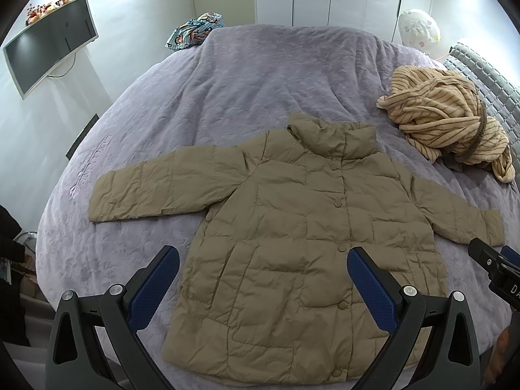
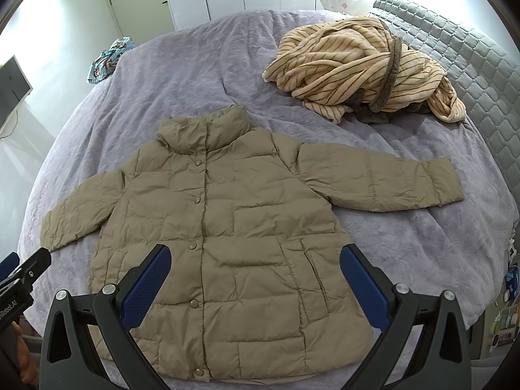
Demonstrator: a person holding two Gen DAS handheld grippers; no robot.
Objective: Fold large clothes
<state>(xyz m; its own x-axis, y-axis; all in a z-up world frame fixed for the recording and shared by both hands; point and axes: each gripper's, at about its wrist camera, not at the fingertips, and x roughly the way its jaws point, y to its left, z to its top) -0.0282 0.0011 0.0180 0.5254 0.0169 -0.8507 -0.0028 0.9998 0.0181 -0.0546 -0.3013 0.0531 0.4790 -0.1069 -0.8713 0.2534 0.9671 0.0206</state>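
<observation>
While spread flat and buttoned, front up, on the lilac bedspread [image 1: 260, 74], collar away and hem nearest, lies ready for folding: jacket [image 1: 299, 227], tan and quilted, both sleeves stretched out to the sides. Hovering above the hem, apart from the cloth, left gripper [image 1: 263, 269] with blue pads spread wide and nothing between them; likewise right gripper [image 2: 255, 268], fingers wide apart and empty, over the lower front. Judged as the very start: laid out, no fold made yet. Next, probably, a pinch on each sleeve near the cuff, left sleeve [image 1: 156, 191] and right sleeve [image 2: 383, 182], then a swing inward across the chest; calls for lowering each gripper to the cloth and closing on the puffy fabric without dragging the body askew. Well apart, toward the headboard, a striped robe [image 2: 357, 68] in a heap, clear of the fold path
</observation>
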